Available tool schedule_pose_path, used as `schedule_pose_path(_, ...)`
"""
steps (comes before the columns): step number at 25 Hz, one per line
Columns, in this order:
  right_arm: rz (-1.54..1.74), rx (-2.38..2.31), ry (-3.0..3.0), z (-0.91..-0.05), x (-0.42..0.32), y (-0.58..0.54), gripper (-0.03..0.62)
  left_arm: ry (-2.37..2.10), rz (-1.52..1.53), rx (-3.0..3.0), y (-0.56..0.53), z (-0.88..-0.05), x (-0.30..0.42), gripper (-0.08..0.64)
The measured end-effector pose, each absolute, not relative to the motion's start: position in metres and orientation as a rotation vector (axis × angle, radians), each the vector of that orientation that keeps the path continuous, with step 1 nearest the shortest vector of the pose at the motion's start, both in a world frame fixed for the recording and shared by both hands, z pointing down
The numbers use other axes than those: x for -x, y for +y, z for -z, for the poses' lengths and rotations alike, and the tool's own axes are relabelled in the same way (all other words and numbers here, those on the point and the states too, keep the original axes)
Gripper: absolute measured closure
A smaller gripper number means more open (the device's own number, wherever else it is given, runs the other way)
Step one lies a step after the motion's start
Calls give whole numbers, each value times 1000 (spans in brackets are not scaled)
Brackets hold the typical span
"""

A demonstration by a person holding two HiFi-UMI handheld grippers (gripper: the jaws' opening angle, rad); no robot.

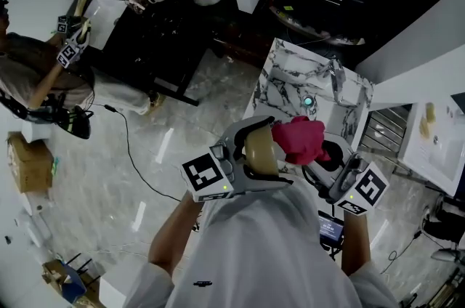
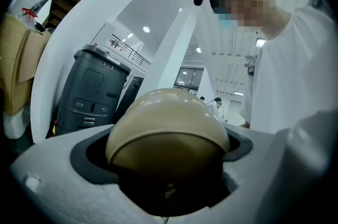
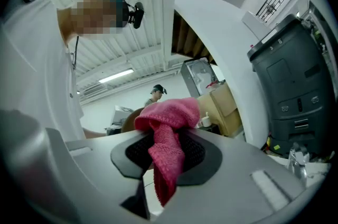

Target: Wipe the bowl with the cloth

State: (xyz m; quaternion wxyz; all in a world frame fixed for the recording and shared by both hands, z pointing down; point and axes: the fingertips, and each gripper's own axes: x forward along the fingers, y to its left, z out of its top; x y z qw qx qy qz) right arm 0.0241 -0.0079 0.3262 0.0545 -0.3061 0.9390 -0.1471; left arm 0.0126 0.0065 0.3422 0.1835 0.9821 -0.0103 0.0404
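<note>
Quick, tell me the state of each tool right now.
Left tool: closed on the bowl.
Right tool: closed on the cloth.

marble table (image 1: 290,85), cardboard box (image 1: 29,165), grey machine (image 2: 92,88)

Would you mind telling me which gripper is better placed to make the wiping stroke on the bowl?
The right gripper, probably: its fingers are shut on the pink cloth, which sits right beside the bowl in the head view. The left gripper is occupied holding that bowl.
</note>
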Motion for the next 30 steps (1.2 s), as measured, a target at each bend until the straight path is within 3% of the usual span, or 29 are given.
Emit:
schedule_pose_path(13,312,437,3007,-305,0,7,496,29,-53,-2742,12,-330,-40,2)
schedule_pose_path(30,255,489,3163,-318,22,-15,499,-11,-13,-2785,5,-305,-45,11)
